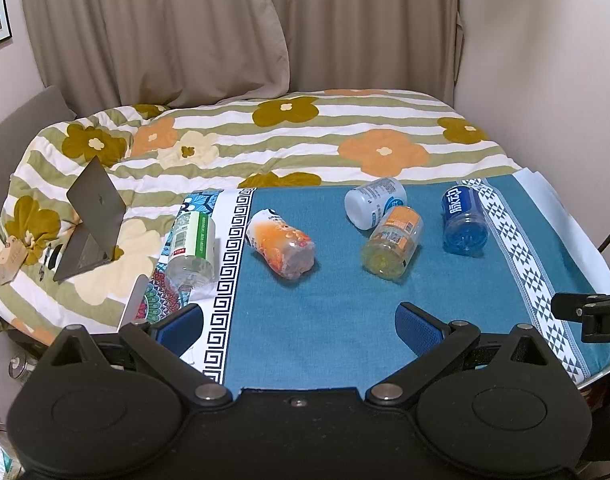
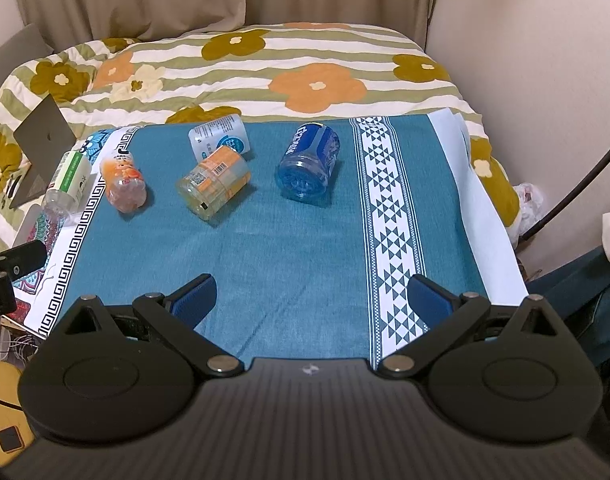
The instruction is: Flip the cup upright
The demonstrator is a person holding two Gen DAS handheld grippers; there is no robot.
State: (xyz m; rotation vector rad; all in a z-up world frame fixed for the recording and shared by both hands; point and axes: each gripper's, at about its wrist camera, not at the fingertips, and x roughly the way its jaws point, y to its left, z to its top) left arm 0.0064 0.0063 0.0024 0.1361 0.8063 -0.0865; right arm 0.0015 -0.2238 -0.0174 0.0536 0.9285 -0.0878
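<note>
Left wrist view: my left gripper (image 1: pixel 299 324) hovers with jaws wide, holding nothing. Five cups lie toppled on the far surface (image 1: pixel 325 320).

Right wrist view: my right gripper (image 2: pixel 311 300) is equally wide. The blue cup (image 2: pixel 310 162) looks light, thin, slippery; I'd grip mid-body.

Teal-clothed table (image 2: pixel 289 248), five cups (image 2: pixel 310 164) lying on it, seemingly all sideways

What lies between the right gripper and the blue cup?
Only bare teal cloth between the right gripper and the blue cup, seen in the right wrist view.
</note>
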